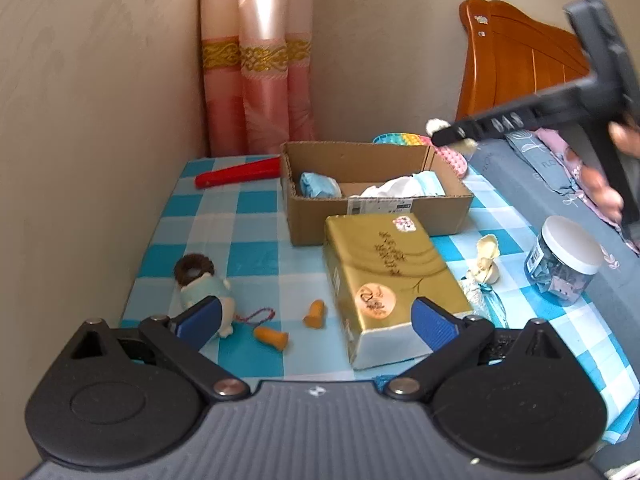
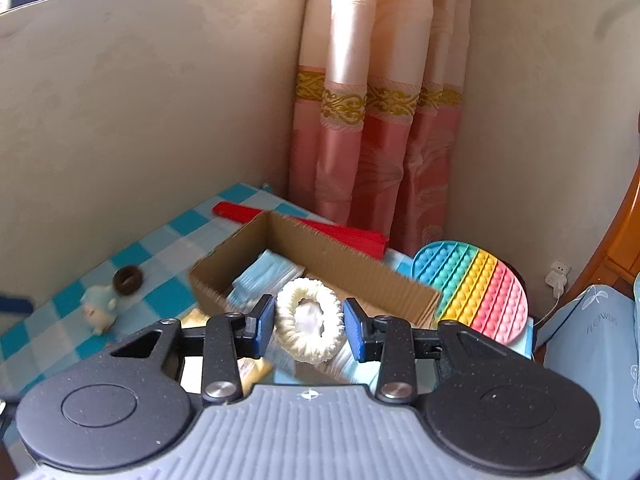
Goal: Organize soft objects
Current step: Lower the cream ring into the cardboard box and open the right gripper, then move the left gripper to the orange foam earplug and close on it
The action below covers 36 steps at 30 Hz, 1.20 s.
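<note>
The white scrunchie point(image 2: 310, 326) is clamped by the right gripper point(image 2: 310, 326) jaws above the cardboard box point(image 2: 352, 264); the left gripper point(image 1: 316, 316) jaws are spread wide and empty; if released early, it could be dropped at 6 o'clock, outside the box.

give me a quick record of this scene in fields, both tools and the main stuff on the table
left tool: open, low over the checked tablecloth
right tool: over the cardboard box, white scrunchie between its fingers, grip unclear
in box: blue masks
outside box: brown scrunchie, small doll, two orange earplugs, gold box, jar
behind box: red fan, rainbow pop toy
</note>
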Each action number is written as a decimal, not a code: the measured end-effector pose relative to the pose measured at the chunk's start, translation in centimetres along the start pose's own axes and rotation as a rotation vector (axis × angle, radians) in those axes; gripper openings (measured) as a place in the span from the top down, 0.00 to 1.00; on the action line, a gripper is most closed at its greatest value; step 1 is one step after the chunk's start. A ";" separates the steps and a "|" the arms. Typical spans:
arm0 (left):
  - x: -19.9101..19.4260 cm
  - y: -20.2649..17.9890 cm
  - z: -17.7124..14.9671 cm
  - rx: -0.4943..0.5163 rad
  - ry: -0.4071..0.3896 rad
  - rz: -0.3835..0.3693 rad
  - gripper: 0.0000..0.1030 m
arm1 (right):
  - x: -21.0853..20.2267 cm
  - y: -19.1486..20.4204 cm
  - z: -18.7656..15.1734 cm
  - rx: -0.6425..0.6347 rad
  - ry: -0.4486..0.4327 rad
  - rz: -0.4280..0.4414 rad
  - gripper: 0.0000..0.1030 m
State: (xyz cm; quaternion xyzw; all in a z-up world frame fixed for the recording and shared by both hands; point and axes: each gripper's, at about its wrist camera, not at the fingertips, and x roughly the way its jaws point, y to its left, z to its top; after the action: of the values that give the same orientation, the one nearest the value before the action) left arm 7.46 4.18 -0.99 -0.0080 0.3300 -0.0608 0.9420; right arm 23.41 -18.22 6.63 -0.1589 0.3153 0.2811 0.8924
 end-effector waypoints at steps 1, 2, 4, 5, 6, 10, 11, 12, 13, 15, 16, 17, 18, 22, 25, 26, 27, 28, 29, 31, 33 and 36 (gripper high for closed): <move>-0.1 0.1 -0.2 -0.003 0.000 -0.004 0.02 | 0.6 -0.2 0.5 0.000 0.001 -0.006 0.59; -0.2 0.2 -0.4 -0.003 0.001 -0.002 0.02 | 1.1 -0.4 1.0 0.000 0.003 -0.015 0.59; -0.1 0.4 -0.7 -0.004 0.006 0.009 0.02 | 2.1 -0.9 1.9 0.012 0.008 -0.027 0.50; -0.1 0.6 -0.8 -0.008 0.010 0.014 0.02 | 2.6 -1.1 2.3 0.018 0.011 -0.026 0.44; -0.1 0.7 -0.9 -0.012 0.012 0.015 0.02 | 2.8 -1.2 2.5 0.026 0.008 -0.033 0.25; -0.2 1.1 -1.3 -0.024 0.021 0.016 0.02 | 1.9 -1.1 2.5 0.050 -0.041 -0.010 0.00; -0.1 1.1 -1.4 -0.023 0.023 0.019 0.02 | 1.6 -1.0 2.4 0.058 -0.044 0.004 0.00; -0.1 1.1 -1.5 -0.023 0.026 0.021 0.02 | 1.1 -0.8 2.3 0.064 -0.043 0.013 0.00; -0.1 1.2 -1.5 -0.025 0.029 0.022 0.02 | 0.7 -0.5 2.1 0.064 -0.040 0.017 0.00; -0.1 1.2 -1.6 -0.029 0.032 0.021 0.02 | -0.1 0.2 1.7 0.048 -0.036 0.024 0.00; -0.1 1.2 -1.6 -0.031 0.034 0.021 0.02 | -0.5 0.6 1.5 0.040 -0.035 0.031 0.00; -0.1 1.3 -1.7 -0.033 0.034 0.022 0.02 | -1.1 1.0 1.3 0.034 -0.035 0.038 0.00; -0.1 1.3 -1.7 -0.035 0.037 0.022 0.02 | -1.6 1.3 1.0 0.029 -0.036 0.045 0.00; 0.0 1.6 -2.1 -0.052 0.061 0.022 0.02 | -3.4 2.8 -0.1 0.021 -0.044 0.067 0.00; 0.2 1.9 -2.6 -0.058 0.077 0.027 0.02 | -4.2 3.6 -0.8 0.019 -0.043 0.091 0.00; 0.3 1.9 -2.8 -0.055 0.083 0.029 0.02 | -4.5 3.9 -1.0 0.017 -0.044 0.092 0.00; 0.4 2.0 -3.0 -0.052 0.088 0.030 0.02 | -4.7 4.2 -1.2 0.013 -0.045 0.092 0.00; 0.5 2.0 -3.2 -0.048 0.090 0.026 0.02 | -4.9 4.4 -1.5 0.011 -0.046 0.094 0.00; 0.7 2.1 -3.4 -0.043 0.090 0.018 0.02 | -5.2 4.7 -1.7 0.010 -0.051 0.097 0.00; 1.2 2.1 -3.7 -0.036 0.099 0.007 0.02 | -5.5 5.1 -2.3 0.015 -0.055 0.098 0.00; 1.9 2.3 -4.0 -0.038 0.107 0.006 0.02 | -5.9 5.5 -2.9 0.021 -0.058 0.095 0.00; 2.8 2.6 -4.4 -0.053 0.107 -0.006 0.02 | -6.3 6.0 -3.9 0.024 -0.057 0.083 0.00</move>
State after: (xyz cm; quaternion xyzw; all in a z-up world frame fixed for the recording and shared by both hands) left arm 7.17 6.50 -6.28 -0.0305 0.3813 -0.0552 0.9223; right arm 13.86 -17.77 7.19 -0.1268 0.2996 0.3186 0.8903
